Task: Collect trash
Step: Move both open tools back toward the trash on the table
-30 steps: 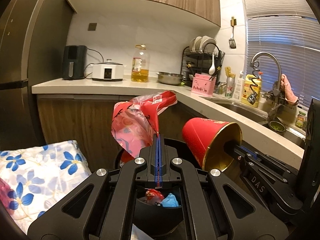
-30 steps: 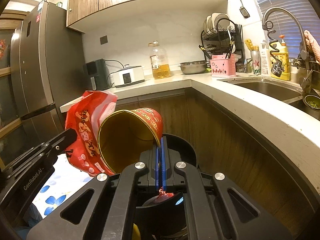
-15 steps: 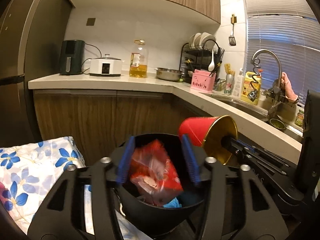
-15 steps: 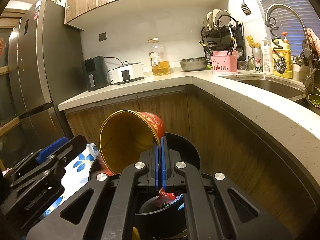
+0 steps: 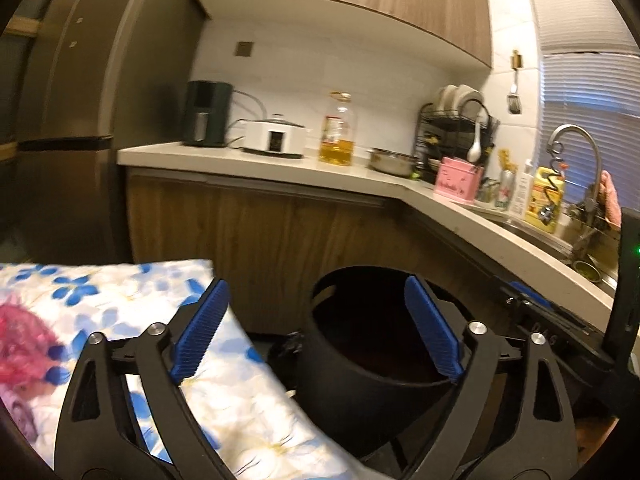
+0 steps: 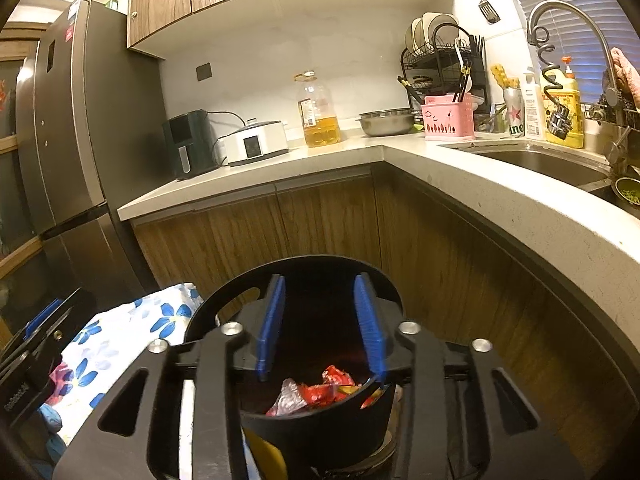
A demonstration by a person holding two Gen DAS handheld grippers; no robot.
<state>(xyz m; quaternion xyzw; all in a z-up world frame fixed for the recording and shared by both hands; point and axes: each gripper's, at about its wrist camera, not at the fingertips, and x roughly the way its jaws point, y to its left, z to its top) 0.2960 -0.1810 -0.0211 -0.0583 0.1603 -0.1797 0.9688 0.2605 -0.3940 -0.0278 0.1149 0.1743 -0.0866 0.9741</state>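
Both tools hang over the black bin (image 6: 320, 412) on the floor in front of the bench (image 6: 500, 184). The left tool (image 5: 316, 334) stands wide with nothing between its blue pads, its jaws having just been opening. The right tool (image 6: 320, 326) is about half open, jaws also just opening, and nothing is between them either. The task's trash (image 6: 316, 392) lies inside the bin: red and silvery wrappers, crumpled together at the bottom.

What could go wrong, as I judge it: the right tool sits low over the bin's mouth, so a careless pull back could catch the rim and tip or drag the bin. The left tool is beside a blue-flowered cloth (image 5: 120, 300), and a closing pad could snag that fabric instead of real trash. Light wrappers could also spring up and spill if the bin is knocked.

Counts: two tools, one bin, one flowered cloth. The wrappers overlap too much to count surely; at least two colours show. On the bench: one oil bottle (image 6: 318, 112), one pink caddy (image 6: 448, 118), one steel bowl (image 6: 386, 122)
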